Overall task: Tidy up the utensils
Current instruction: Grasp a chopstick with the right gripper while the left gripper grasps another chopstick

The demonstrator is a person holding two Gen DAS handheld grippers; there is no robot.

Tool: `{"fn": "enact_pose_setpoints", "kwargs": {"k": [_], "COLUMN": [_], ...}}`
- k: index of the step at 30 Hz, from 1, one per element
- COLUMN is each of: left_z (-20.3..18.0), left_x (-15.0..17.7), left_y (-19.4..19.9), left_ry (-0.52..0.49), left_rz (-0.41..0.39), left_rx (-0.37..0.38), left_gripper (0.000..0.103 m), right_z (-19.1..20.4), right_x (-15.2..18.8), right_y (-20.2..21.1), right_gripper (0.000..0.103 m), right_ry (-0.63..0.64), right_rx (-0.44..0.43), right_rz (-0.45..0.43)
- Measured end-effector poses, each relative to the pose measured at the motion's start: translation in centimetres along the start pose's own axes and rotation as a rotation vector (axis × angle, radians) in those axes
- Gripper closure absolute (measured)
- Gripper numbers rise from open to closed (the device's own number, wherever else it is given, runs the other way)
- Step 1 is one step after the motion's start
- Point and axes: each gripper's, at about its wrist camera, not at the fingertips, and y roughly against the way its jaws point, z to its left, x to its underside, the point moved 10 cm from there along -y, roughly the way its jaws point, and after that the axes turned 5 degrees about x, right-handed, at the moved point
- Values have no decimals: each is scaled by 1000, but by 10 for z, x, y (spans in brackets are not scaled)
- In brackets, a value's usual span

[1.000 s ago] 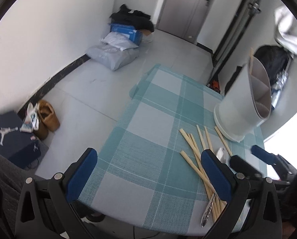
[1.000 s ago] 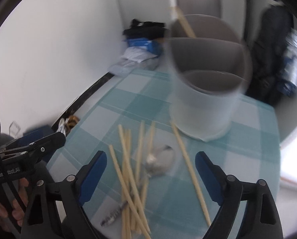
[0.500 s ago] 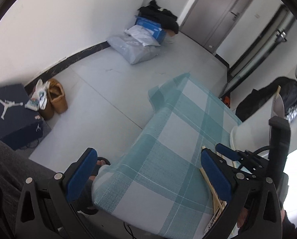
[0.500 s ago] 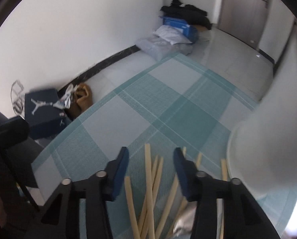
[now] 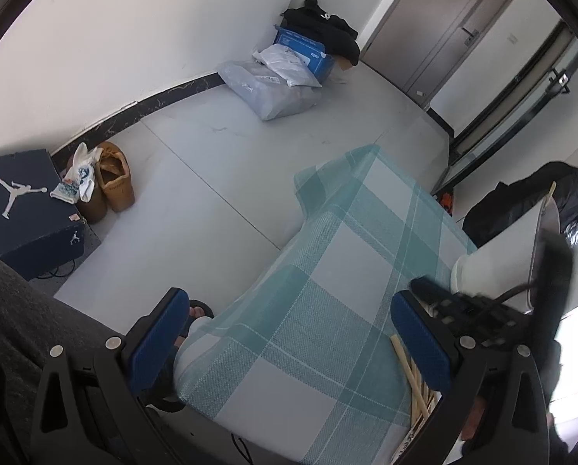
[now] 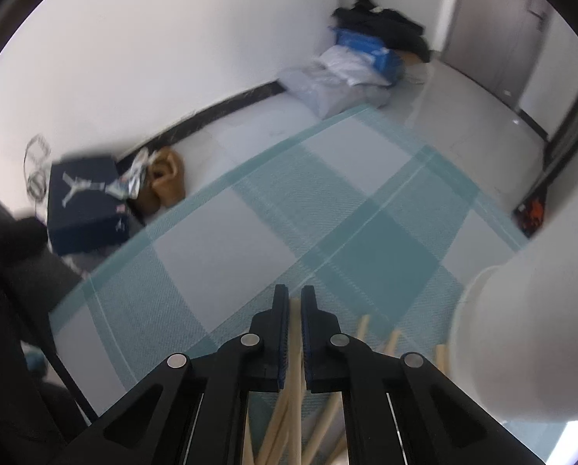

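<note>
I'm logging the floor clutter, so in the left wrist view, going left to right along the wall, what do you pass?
Navy shoebox → tan shoes → grey bags → blue box → door.

From my seat I see a teal checked tablecloth (image 5: 327,310) over the table, a dark blue shoebox (image 5: 25,213) on the grey floor with tan shoes (image 5: 114,186) just beside it, grey and white parcel bags (image 5: 273,85) by the wall (a blue box (image 5: 304,50) behind them), and a grey door (image 5: 451,27).
</note>
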Motion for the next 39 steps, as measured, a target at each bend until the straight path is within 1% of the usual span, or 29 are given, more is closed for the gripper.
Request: {"fn": "enact_pose_setpoints", "kwargs": {"k": [6, 8, 11, 14, 17, 21, 25, 28, 29, 30, 31, 34, 37, 39], "left_z": [-17, -27, -42, -49, -55, -61, -60, -64, -66, -65, -66, -66, -69, -68], "left_x": [15, 22, 35, 45, 52, 56, 57, 59, 59, 61, 62, 62, 62, 63], "left_y": [-8, -12, -23, -34, -42, -45, -49, -56, -58, -61, -63, -66, -66, -68], "left_ry": [-71, -97, -152, -171, -194, -229, -232, -248, -256, -263, -262, -266, -240, -243], "left_rz": [52, 81, 136, 191, 233, 244, 234, 240, 245, 252, 258, 259, 259, 258], "left_rx": [4, 22, 27, 21, 5, -38, -113, -136, -147, -165, -175, -227, -239, -289], "left_gripper": [1, 1, 1, 1, 1, 1, 1, 1, 2, 6, 7, 8, 8, 12], "right_z": [-28, -38, -52, -73, -88, -102, -116, -126, -127, -129, -131, -135, -137, -136], "right_x": [-11, -11, -5, 7, 18, 34, 40, 44, 45, 45, 48, 53, 59, 60], "right_y": [51, 71, 98, 124, 140, 155, 163, 167, 168, 171, 174, 172, 174, 174], "right_gripper": [98, 98, 98, 98, 98, 98, 98, 98, 98, 98, 98, 98, 98, 98], "right_ry": [-147, -183, -232, -285, -350, -418, -470, -501, -508, -514, -520, -537, -556, -558], "right_rx": [-19, -16, -4, 12, 14, 11, -4, -4, -5, -4, -3, 4, -1, 4], "right_rz": [-138, -182, -241, -299, -343, -399, -425, -452, -461, -472, -482, -491, -492, -496]}}
